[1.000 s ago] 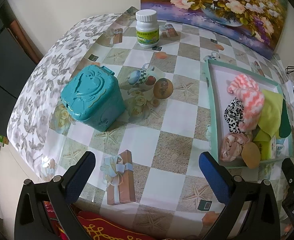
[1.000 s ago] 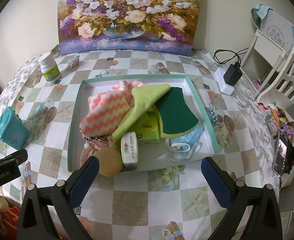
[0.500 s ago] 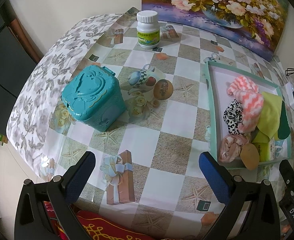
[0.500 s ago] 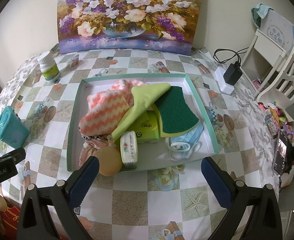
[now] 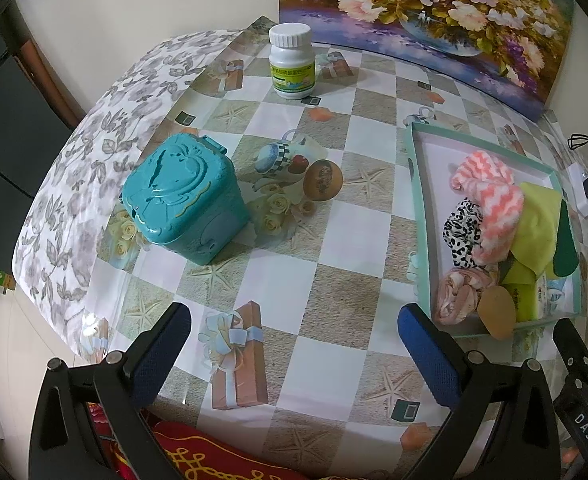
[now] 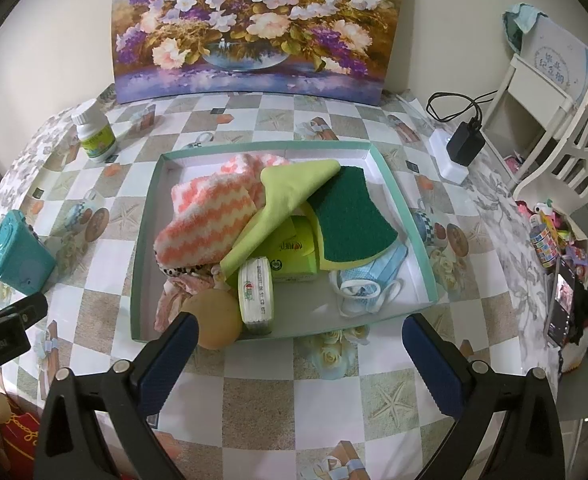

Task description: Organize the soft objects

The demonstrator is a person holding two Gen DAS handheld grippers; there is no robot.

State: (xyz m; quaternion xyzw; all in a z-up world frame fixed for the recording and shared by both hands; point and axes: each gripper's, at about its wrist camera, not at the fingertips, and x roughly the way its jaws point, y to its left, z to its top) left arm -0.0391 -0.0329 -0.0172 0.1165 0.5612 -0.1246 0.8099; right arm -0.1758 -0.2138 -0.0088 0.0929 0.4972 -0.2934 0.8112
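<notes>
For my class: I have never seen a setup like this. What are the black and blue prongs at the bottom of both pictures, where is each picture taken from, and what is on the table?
There is no robot here. A person holds a two-finger gripper in each hand, and a fisheye camera on each looks along its fingers.

The left gripper is open and empty above the table, facing a teal box and a white bottle.

The right gripper is also open and empty, facing a shallow tray. In it lie a striped fluffy cloth, a yellow-green cloth, a green scouring sponge, a blue face mask and a round tan sponge.
</notes>
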